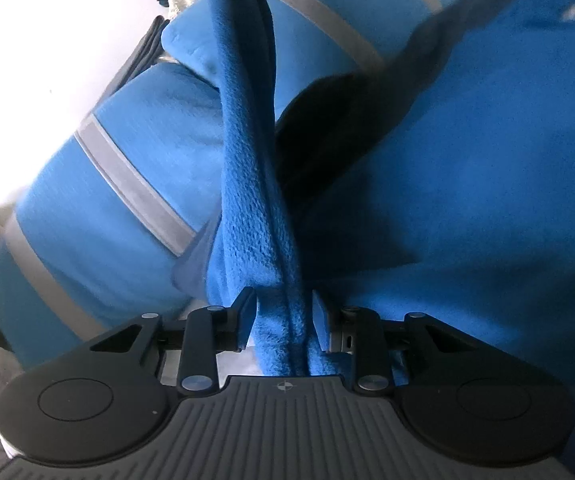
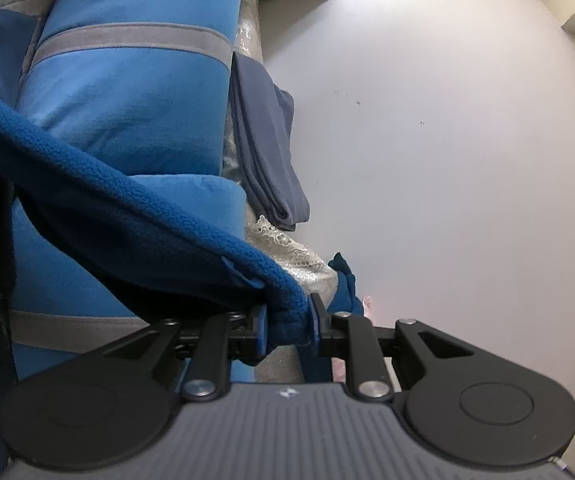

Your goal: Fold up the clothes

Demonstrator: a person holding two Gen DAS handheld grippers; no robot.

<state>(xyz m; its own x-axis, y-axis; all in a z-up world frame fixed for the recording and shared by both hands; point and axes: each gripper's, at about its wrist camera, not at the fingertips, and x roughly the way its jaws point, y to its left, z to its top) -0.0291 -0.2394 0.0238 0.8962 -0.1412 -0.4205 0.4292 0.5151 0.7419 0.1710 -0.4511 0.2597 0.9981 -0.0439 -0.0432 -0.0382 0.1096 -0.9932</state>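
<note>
From the left wrist camera, the left gripper (image 1: pixel 283 320) is clenched on a thick bunched ridge of the blue fleece garment (image 1: pixel 255 184), which runs away from the jaws toward twelve o'clock as a taut, twisted rope. At nine o'clock lies a lighter blue cushion with grey stripes (image 1: pixel 127 168); a dark shadowed hollow in the cloth sits at about one o'clock. The worry here, as I judge it, is that so many layers are pinched together: any fold made from this grip could trap a twist, and the bulk could squeeze out of the jaws if the pull gets harder.

From the right wrist camera, the right gripper (image 2: pixel 287 328) is clamped on a rolled edge of the same fleece, which stretches off to ten o'clock, lifted above the striped cushion. A folded grey-blue cloth (image 2: pixel 267 140) rests on the seat's edge at twelve o'clock, a bit of lace trim (image 2: pixel 287 248) just beyond the jaws, and pale floor (image 2: pixel 447 140) fills the right side. The bite looks shallow, near the hem, so I'd expect it might slip. A loose tail of fleece (image 2: pixel 345 280) hangs at one o'clock and could drag on the floor or snag the lace.
</note>
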